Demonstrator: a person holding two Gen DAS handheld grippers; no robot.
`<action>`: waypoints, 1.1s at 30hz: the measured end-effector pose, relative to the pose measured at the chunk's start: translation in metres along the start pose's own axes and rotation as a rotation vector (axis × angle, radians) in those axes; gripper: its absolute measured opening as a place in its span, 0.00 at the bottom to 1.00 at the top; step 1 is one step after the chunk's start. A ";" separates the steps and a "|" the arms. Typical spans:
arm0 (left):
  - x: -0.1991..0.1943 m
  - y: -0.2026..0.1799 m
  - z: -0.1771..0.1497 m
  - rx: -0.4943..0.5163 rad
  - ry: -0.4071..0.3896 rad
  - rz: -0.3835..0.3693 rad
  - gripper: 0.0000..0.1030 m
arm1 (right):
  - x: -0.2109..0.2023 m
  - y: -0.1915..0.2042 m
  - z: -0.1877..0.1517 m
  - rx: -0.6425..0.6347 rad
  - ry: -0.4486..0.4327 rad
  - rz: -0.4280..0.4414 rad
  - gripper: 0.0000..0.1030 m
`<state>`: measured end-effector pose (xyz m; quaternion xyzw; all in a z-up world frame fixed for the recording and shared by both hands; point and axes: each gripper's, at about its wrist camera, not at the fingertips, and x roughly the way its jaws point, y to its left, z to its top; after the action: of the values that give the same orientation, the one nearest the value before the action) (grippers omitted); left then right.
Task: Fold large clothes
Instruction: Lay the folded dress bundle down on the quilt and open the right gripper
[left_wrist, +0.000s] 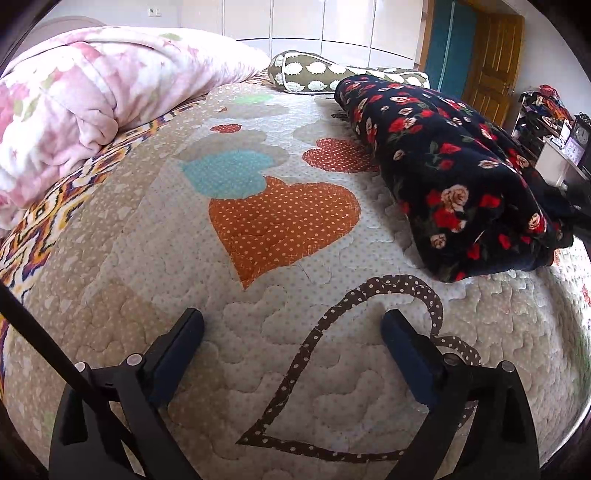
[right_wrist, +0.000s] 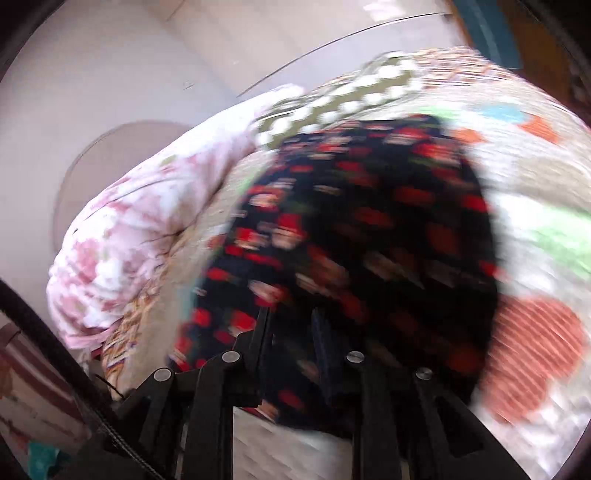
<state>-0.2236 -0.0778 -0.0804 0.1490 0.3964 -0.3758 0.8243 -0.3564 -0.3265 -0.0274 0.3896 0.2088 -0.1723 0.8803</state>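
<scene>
The folded floral garment (left_wrist: 454, 177) lies on the bed's right side, long axis running near to far, its near end pinched in the closed right hand-held gripper (right_wrist: 291, 321), while the left hand-held gripper (left_wrist: 291, 325) hovers spread wide and empty to its left.

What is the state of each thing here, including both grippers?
Left gripper: open, holding nothing, above the quilt.
Right gripper: fingers near together at the garment; the picture is blurred, grip unclear.
Dark floral garment: folded into a thick bundle, lying on the quilt.
Pink blanket: bunched up.
</scene>
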 end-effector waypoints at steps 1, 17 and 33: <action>0.000 0.000 0.000 0.000 -0.002 0.003 0.94 | -0.006 -0.002 -0.002 0.014 -0.007 -0.018 0.05; -0.001 0.000 -0.002 -0.004 -0.008 0.009 0.95 | 0.069 0.046 -0.036 0.180 0.152 0.255 0.12; 0.001 -0.002 -0.001 0.000 0.004 0.027 0.97 | -0.010 0.042 -0.120 -0.144 -0.066 -0.377 0.53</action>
<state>-0.2253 -0.0796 -0.0815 0.1551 0.3960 -0.3646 0.8284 -0.3734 -0.2072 -0.0699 0.2738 0.2611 -0.3314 0.8643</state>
